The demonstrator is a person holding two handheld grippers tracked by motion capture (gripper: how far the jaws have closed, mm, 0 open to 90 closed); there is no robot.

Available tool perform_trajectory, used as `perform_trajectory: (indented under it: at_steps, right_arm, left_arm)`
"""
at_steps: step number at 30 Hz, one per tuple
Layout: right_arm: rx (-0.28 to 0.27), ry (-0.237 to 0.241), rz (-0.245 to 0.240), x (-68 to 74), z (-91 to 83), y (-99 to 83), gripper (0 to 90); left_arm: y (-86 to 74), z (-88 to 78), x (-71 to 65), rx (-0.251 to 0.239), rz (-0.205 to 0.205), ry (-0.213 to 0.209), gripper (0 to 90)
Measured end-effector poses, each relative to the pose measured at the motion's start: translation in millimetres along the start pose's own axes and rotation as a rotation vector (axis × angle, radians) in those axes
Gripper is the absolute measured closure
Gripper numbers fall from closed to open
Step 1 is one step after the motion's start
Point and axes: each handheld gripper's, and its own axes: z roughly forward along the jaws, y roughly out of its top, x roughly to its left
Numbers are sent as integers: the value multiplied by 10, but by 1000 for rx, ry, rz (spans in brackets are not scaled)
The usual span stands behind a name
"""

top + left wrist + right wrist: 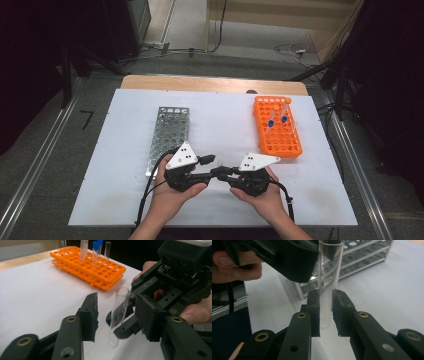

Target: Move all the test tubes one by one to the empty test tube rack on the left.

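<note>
Surface (125, 200): white sheet over a wooden top, carrying all items below.

Metal rack (169, 134): perforated, silver, left of centre, long axis running away from the person; its near end lies just beside the left hand.

Orange rack (278, 127): plastic, many round wells, at the far right of the surface, well apart from the metal rack. It holds several upright tubes, two with blue caps (270, 123).

Left claw (117, 315): held in the left hand (172, 192) near the front edge, pointing toward the right claw. Its jaws stand apart on either side of the clear tube, not touching it.

Right claw (326, 313): held in the right hand (260, 195), facing the left claw, tips nearly meeting at the middle. Its jaws are closed on the lower part of the clear tube.

Clear tube (118, 315): uncapped glass or plastic, roughly upright with a slight tilt, open mouth up, rounded bottom hanging below the right claw's pads, above the surface between the two claws.
</note>
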Motion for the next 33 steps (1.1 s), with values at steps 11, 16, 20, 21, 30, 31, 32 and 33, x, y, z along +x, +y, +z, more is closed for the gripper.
perform_trajectory:
  at_steps: [11, 16, 20, 21, 30, 31, 32, 33]
  right_arm:
    - [18, 24, -18, 61, 42, 9, 741]
    - [4, 25, -16, 59, 38, 8, 736]
    - [-25, 41, -14, 38, 5, -6, 608]
    - [-30, 35, -13, 32, -13, -13, 567]
    - [-73, -50, 35, -141, -305, -161, 7]
    - [-80, -53, 39, -165, -347, -189, 0]
    - [-92, -51, 47, -190, -390, -218, 0]
    - [-104, -53, 57, -214, -434, -244, 0]
  left_arm:
    - [-6, 26, -37, 14, 30, -2, 757]
    - [2, 12, -31, 4, 29, -2, 762]
    - [23, -7, -19, -7, 22, 12, 762]
    - [28, -17, -6, -8, 20, 10, 762]
    - [77, -103, 115, -21, 0, 37, 763]
    - [86, -110, 134, -25, -3, 41, 763]
    - [110, -122, 169, -29, -6, 48, 763]
    - [110, -122, 169, -29, -6, 48, 763]
